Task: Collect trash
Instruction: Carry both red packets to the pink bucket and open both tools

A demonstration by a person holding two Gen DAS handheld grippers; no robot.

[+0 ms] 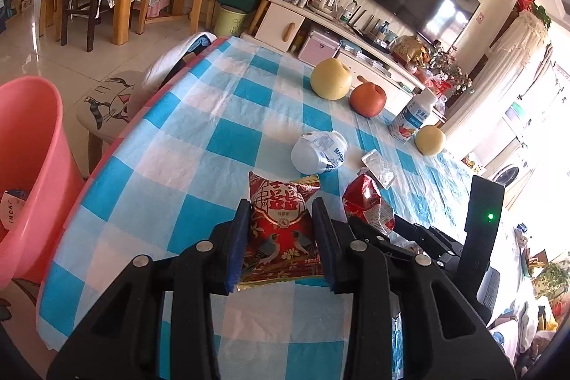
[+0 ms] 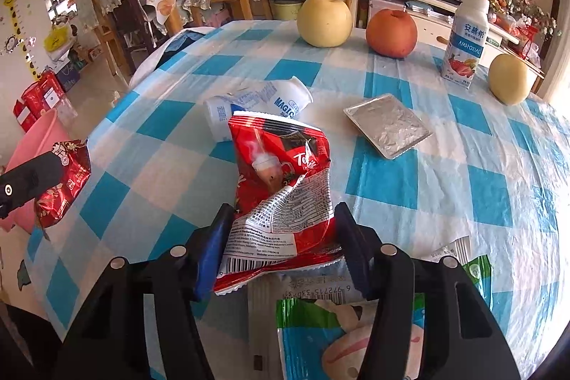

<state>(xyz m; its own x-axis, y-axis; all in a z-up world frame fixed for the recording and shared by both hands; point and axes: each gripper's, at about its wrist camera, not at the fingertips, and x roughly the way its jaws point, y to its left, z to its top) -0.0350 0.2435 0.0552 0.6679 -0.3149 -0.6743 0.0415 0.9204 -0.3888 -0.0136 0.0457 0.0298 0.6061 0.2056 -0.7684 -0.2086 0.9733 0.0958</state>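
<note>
My left gripper (image 1: 281, 214) is shut on a red snack packet with birds (image 1: 281, 227), held above the blue checked tablecloth (image 1: 199, 116). A pink bucket (image 1: 28, 166) stands off the table's left edge. My right gripper (image 2: 281, 219) grips a crumpled red wrapper (image 2: 281, 187), both pads pressing its sides. Just beyond it lie a crushed white cup (image 2: 260, 102) and a flat foil packet (image 2: 388, 125). A green and white wrapper (image 2: 320, 326) lies under the right gripper. In the right wrist view, the left gripper's packet (image 2: 64, 180) hangs near the bucket (image 2: 32, 138).
At the far side of the table stand two pears (image 2: 324, 20) (image 2: 509, 79), an apple (image 2: 391, 32) and an upright yogurt bottle (image 2: 465, 38). A stool with a cat cushion (image 1: 110, 98) sits beside the table, near the bucket. Chairs and a TV cabinet lie beyond.
</note>
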